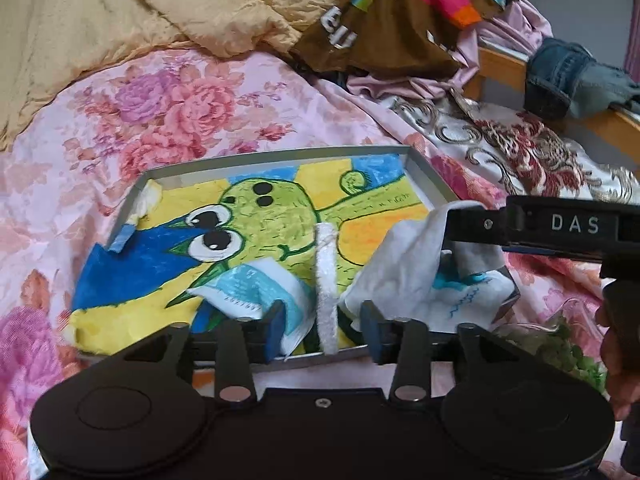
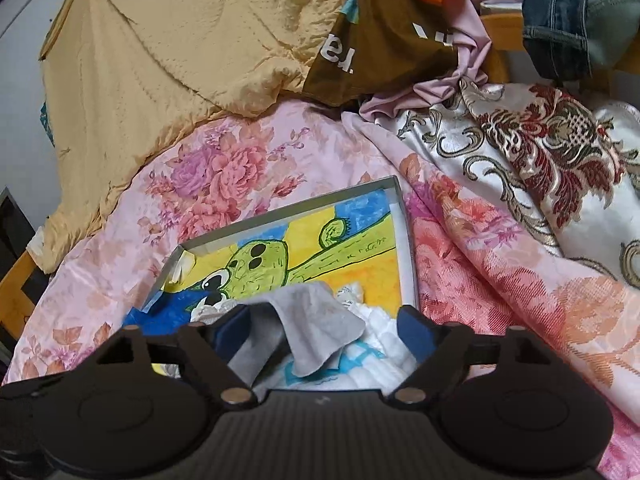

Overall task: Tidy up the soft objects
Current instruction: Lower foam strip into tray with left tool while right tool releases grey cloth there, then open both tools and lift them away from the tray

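- Your bed is covered by a pink floral sheet, and everything here lies on it.
- At the far left a tan quilt is bunched up; at the far right lies a pile of clothes, with a brown printed garment on top and jeans draped over the wooden bed rail.
- A cream brocade cloth with dark red scrollwork spreads to the right of the tray.
- The shallow grey tray sits near you in the middle of the bed, lined with a bright cartoon picture of a green creature.
- A white cloth lies at the tray's near right corner, partly draped over the rim; a smaller white-and-blue printed cloth lies near the middle of the tray's near edge.
- A fuzzy white strip runs near-to-far between those two cloths.
- Your left gripper hovers over the tray's near edge, jaws wide, the strip between its fingers but not touched.
- Your right gripper reaches in from the right with jaws wide; a grey-white fold of the cloth rises between its fingers, not pinched.
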